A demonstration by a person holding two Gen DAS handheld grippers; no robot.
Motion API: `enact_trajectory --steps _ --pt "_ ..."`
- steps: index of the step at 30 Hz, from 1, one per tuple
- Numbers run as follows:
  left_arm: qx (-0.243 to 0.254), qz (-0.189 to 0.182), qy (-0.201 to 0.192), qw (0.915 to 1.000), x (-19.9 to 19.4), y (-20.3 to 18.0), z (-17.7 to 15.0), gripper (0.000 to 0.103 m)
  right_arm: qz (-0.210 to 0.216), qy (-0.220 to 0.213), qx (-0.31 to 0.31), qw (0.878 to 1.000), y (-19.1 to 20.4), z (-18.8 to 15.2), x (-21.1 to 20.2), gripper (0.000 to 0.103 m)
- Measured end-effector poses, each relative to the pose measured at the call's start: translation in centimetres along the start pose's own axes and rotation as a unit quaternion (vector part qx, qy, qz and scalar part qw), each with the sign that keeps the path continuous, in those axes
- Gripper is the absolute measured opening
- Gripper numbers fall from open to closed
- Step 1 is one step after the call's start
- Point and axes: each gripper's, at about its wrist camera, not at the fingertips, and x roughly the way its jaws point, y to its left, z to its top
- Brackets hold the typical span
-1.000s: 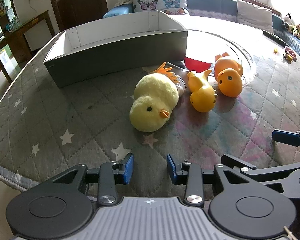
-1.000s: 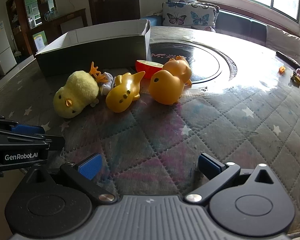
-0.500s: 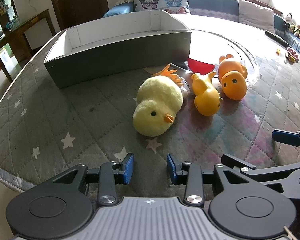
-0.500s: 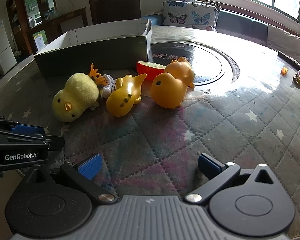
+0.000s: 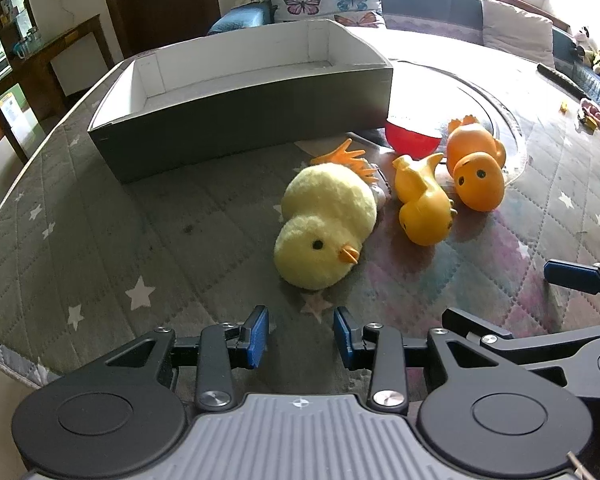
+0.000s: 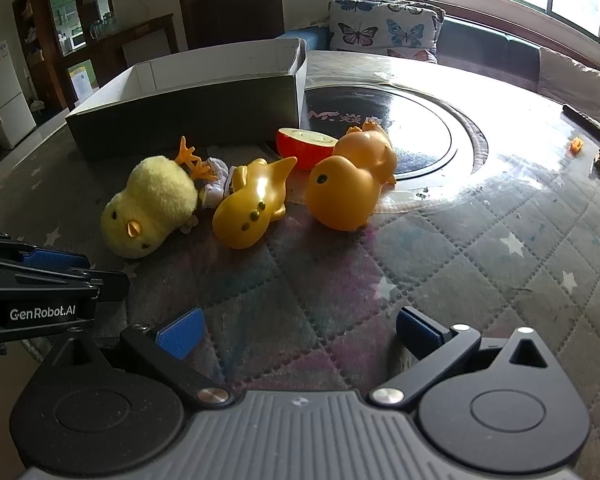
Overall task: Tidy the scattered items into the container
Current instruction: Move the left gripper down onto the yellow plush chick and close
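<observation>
Four toys lie bunched at mid-frame on a quilted cloth (image 5: 100, 248), grey and stitched in diamonds with small white stars. Leftmost is a fuzzy plush chick (image 5: 324, 226), pale yellow and rounded, on its side with a small orange beak and splayed orange feet pointing toward the box. Just right of it a glossy yellow duck (image 5: 422, 208) lies tail-up, smooth and hard-looking. Right again sits a shiny orange chick (image 5: 476, 168), egg-shaped with black dot eyes. Behind these two, a red half-fruit (image 5: 412, 142) rests with its pale cut face showing in the right wrist view. A small whitish object is wedged between the plush and the duck; I cannot tell what it is.

Upper left of the frame holds the box (image 5: 240, 128), long and rectangular, dark grey outside, white inside, open-topped, nothing visible in it. Past it the table's centre is a dark, glassy round disc (image 6: 420, 128) catching window glare.

At the bottom of the left wrist view, the left gripper (image 5: 300, 336) has its blue ribbed pads partly apart, grasping nothing, just short of the plush. The right gripper (image 6: 296, 328) at the bottom of its own view stands spread wide, pads clear of everything, hovering over bare cloth near the duck.
</observation>
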Motion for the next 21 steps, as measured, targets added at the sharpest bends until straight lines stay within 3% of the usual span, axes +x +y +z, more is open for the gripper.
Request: enact_trajectory --steps 21 --pt "-0.019 0.000 0.000 0.9998 -0.2 2.8 1.2 0.039 0.021 -0.002 -0.014 1.000 1.7 1.6 0.7 0.103"
